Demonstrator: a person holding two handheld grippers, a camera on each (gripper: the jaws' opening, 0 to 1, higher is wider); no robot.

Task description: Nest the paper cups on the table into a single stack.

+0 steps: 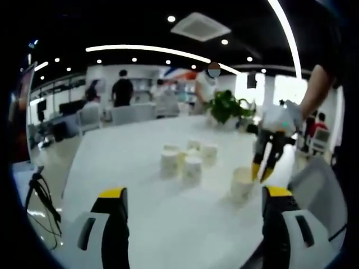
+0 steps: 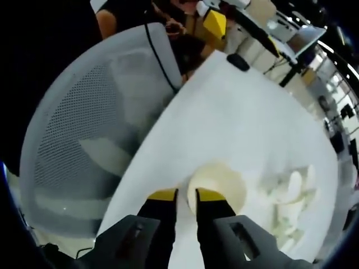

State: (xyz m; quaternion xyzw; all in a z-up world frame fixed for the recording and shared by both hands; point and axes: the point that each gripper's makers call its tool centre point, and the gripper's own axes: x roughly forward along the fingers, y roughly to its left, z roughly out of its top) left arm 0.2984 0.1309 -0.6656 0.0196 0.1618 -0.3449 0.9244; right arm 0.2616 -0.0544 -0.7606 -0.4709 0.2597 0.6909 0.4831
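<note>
Left gripper view looks across a white table (image 1: 140, 185), with the left gripper (image 1: 193, 193) down at 6 o'clock, its yellow-tipped jaws spread wide apart with just bare tabletop between them. Moving right, there's a cluster of paper cups (image 1: 188, 159) sitting upright near the middle of the table, and then at about 4 o'clock a single paper cup (image 1: 242, 182) standing on its own, apart from the cluster. The right gripper (image 1: 263, 171) comes down onto that cup's rim from above, held by a gloved hand (image 1: 280, 117). A potted plant (image 1: 227, 106) sits further back. In the right gripper view a mesh chair (image 2: 84, 140) takes up 9 o'clock, and the jaws are nearly pressed together, pinching the near rim of the single paper cup (image 2: 221, 182), with the cluster (image 2: 289, 193) off at 3 o'clock.
</note>
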